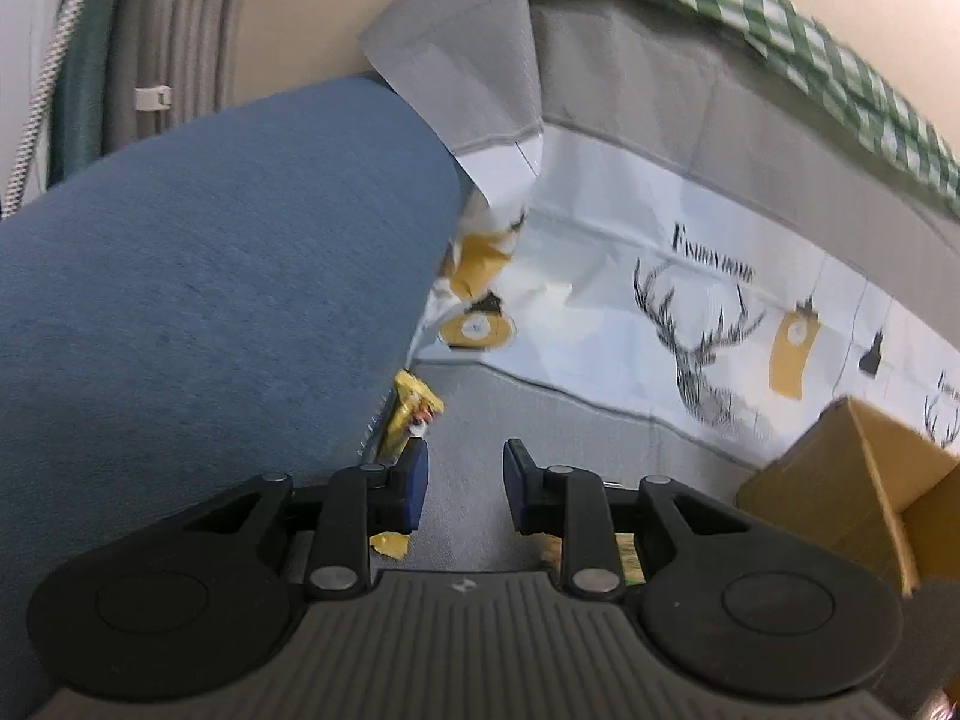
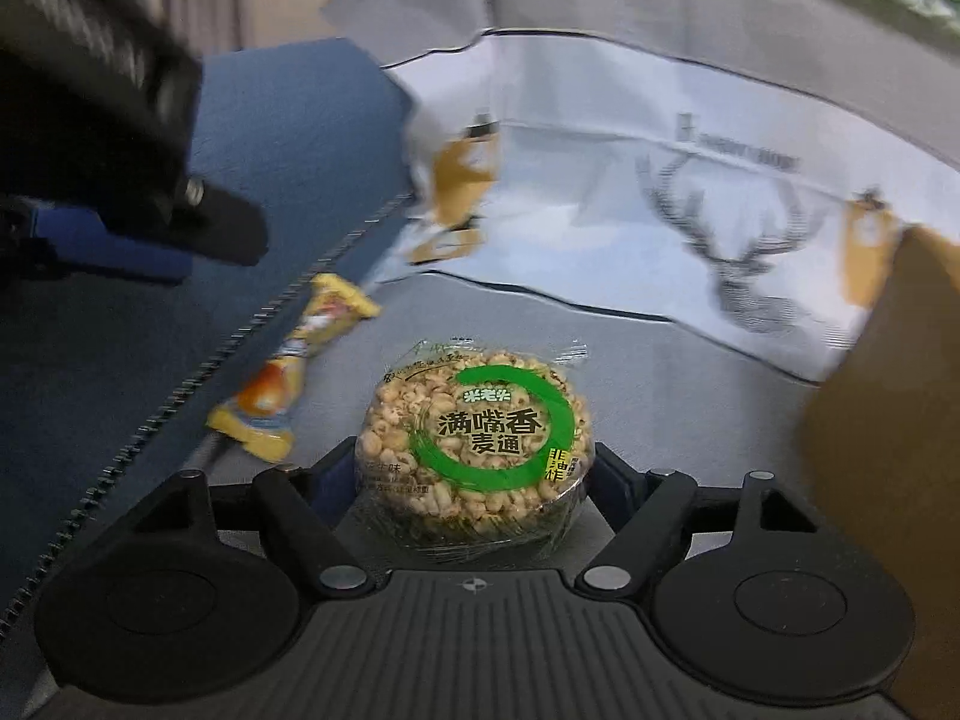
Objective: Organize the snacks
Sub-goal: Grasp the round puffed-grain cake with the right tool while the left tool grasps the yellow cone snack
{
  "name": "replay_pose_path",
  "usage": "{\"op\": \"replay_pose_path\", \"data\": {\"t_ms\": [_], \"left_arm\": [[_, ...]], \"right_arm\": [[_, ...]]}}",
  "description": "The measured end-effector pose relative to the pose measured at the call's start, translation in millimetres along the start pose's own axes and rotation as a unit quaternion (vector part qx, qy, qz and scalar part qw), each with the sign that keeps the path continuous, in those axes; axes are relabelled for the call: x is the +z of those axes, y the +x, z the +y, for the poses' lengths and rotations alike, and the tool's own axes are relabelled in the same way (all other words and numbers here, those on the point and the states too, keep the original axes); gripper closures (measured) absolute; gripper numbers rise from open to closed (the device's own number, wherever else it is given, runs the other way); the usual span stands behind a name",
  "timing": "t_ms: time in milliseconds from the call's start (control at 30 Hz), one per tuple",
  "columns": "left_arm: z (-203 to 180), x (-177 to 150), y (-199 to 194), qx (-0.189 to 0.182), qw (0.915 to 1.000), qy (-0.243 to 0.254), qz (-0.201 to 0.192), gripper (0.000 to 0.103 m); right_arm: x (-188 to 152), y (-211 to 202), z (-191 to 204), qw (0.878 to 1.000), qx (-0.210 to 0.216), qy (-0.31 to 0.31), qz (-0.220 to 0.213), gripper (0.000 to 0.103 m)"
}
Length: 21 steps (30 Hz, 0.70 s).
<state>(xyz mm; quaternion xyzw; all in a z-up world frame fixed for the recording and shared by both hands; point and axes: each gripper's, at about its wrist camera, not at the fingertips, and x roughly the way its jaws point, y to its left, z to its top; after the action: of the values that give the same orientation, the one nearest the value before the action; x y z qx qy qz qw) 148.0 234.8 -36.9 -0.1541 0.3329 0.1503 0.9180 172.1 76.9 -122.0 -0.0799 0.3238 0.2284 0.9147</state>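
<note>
- My right gripper (image 2: pixel 474 468) straddles the round puffed-grain cake (image 2: pixel 474 438), a disc in clear wrap with a green ring on its label. The jaws stand wide at either side of it. Whether the pads already press on the wrap I cannot tell, because the cake hides both of them.
- The cake lies flat on the grey fabric floor (image 2: pixel 630 372) of a storage bin, at six o'clock in the right wrist view. Lying flat, it offers its round edge to a sideways pinch, which is why I come at it low and slanted.
- My left gripper (image 1: pixel 465 483) is loose, its blue pads (image 1: pixel 416 480) narrowly apart with only grey floor between them, gripping nothing.
- A yellow snack packet (image 2: pixel 288 384) lies at about nine o'clock from the cake, close against the zippered edge of a blue fabric panel (image 2: pixel 120 372). In the left wrist view it peeks out at eleven o'clock from my fingertips.
- The bin's deer-printed wall (image 1: pixel 690 312) rises at twelve to two o'clock. It holds both snacks.
- A cardboard box (image 1: pixel 852 480) stands at three o'clock. Its contents are out of sight; I judge it a likely place for sorted snacks.
</note>
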Motion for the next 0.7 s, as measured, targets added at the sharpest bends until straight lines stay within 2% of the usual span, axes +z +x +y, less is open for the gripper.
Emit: {"op": "replay_pose_path", "data": {"t_ms": [100,200,267,367,467,567,600,633,667,700], "left_arm": [[-10.0,-2.5,12.5,0.017,0.9992,0.034,0.013,0.068],[-25.3,-8.2,28.3,0.057,0.994,0.092,0.017,0.066],[-36.8,-16.2,42.4,0.083,0.9857,0.145,0.025,0.063],[-46.0,-28.6,63.9,0.116,0.9715,0.203,0.038,0.062],[-45.6,-36.6,81.9,0.137,0.9635,0.224,0.052,0.062],[-46.5,-40.3,89.9,0.158,0.9579,0.236,0.045,0.063],[-45.9,-40.1,90.8,0.16,0.9582,0.233,0.042,0.07],[-44.8,-39.4,90.9,0.165,0.9581,0.231,0.038,0.082],[-44.0,-38.5,90.9,0.17,0.9579,0.229,0.035,0.088],[-41.9,-35.8,90.2,0.174,0.959,0.221,0.033,0.1]], "right_arm": [[-8.9,-14.1,-15.5,0.999,-0.027,0.03,0.024,0.024],[-22.6,-30.9,-25.4,0.998,-0.031,0.043,0.043,0.024],[-30.8,-43.3,-25.4,0.998,-0.025,0.037,0.055,0.024],[-39.2,-66.3,-20.6,0.999,-0.012,0.014,0.046,0.024],[-46.8,-83.6,-20.9,0.998,0.005,0.013,0.058,0.024],[-53.8,-99.3,-21.7,0.998,0.024,-0.001,0.059,0.024],[-57.2,-103.9,-21.0,0.998,0.031,-0.004,0.063,0.024],[-60.6,-108.6,-20.5,0.997,0.039,-0.006,0.065,0.024],[-64.6,-114.1,-19.7,0.997,0.048,-0.01,0.065,0.024],[-68.0,-118.5,-18.5,0.996,0.055,-0.016,0.065,0.024]]}}
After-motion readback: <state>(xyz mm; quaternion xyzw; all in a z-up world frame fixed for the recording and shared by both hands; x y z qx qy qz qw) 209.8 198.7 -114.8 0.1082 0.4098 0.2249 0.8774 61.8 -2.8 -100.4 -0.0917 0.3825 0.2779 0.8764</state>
